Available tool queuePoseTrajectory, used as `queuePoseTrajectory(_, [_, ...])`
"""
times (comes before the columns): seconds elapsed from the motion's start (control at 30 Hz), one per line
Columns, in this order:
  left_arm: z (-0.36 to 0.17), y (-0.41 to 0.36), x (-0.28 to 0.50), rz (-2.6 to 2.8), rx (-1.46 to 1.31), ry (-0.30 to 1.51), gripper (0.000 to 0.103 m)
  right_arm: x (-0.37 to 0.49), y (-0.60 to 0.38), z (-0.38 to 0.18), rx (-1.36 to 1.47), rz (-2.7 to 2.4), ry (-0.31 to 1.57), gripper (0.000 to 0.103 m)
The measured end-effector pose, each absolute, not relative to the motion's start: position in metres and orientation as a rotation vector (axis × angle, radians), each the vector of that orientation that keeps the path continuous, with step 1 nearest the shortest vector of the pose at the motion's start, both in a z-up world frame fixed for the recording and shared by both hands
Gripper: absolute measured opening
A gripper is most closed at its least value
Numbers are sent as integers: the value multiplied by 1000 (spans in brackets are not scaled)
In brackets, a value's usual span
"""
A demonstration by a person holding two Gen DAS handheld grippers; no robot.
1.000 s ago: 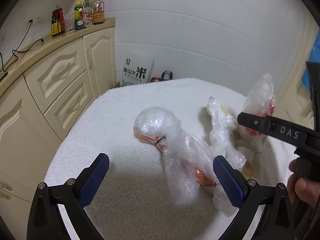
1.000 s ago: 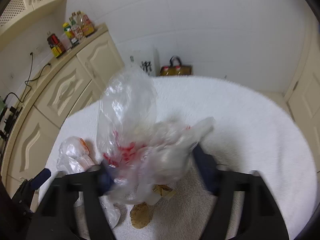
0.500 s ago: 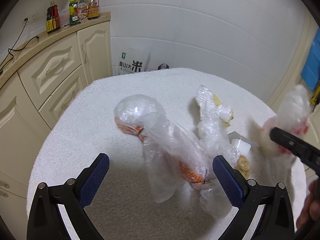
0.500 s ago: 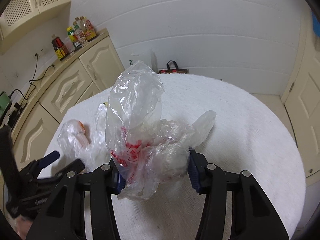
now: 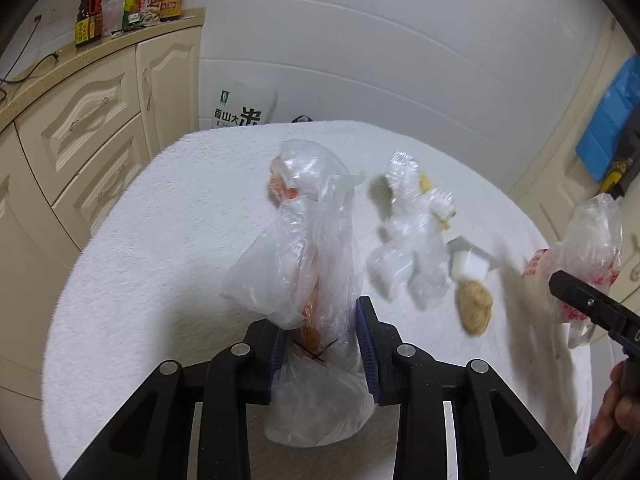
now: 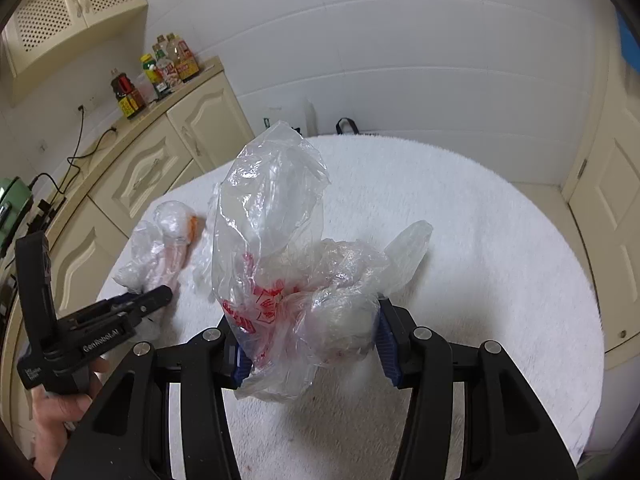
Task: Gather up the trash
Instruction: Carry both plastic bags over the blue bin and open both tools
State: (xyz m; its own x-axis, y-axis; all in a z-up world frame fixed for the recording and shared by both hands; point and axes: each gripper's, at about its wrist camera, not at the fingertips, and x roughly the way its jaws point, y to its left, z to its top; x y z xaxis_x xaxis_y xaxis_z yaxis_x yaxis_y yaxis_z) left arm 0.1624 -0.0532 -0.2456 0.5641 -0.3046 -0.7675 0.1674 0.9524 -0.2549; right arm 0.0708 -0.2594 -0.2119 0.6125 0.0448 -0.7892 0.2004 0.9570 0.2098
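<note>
Left gripper (image 5: 322,336) has just closed on the orange bag (image 5: 308,248), the right gripper (image 6: 310,344) drawn aside.
Right pinches the red-print bag (image 6: 272,248); a wrapper (image 5: 412,240) and scraps (image 5: 474,300) remain near the table's (image 5: 160,240) right edge.

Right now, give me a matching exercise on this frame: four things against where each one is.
Things:
1. bag with orange contents
2. red-printed bag
3. brown lump
4. sauce bottles

Places:
A. on the cabinet counter
B. pinched in the left gripper, whose jaws have just been closing
C. loose on the white table cover
D. clamped in the right gripper

Pairs: 1-B, 2-D, 3-C, 4-A
</note>
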Motion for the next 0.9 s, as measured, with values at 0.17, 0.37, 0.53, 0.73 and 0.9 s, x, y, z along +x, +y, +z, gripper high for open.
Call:
queuePoseTrajectory(0.17, [-247,-72,185,-223,-87,909,62,66,-257,-214,306,-92,914,51])
queuePoseTrajectory(0.37, [-254,-82,204,-217,-68,929,25,55,-260,-205,305,-100,899,51])
queuePoseTrajectory(0.53, [-251,-71,188,-175,-115,905,24,40,-263,-194,308,-105,873,51])
queuePoseTrajectory(0.73, [-217,-62,139,-203,-111,819,24,12,-264,-173,319,-110,820,51])
queuePoseTrajectory(0.9, [-189,-72,96,-257,-72,736,24,-18,-272,-151,330,-124,762,51])
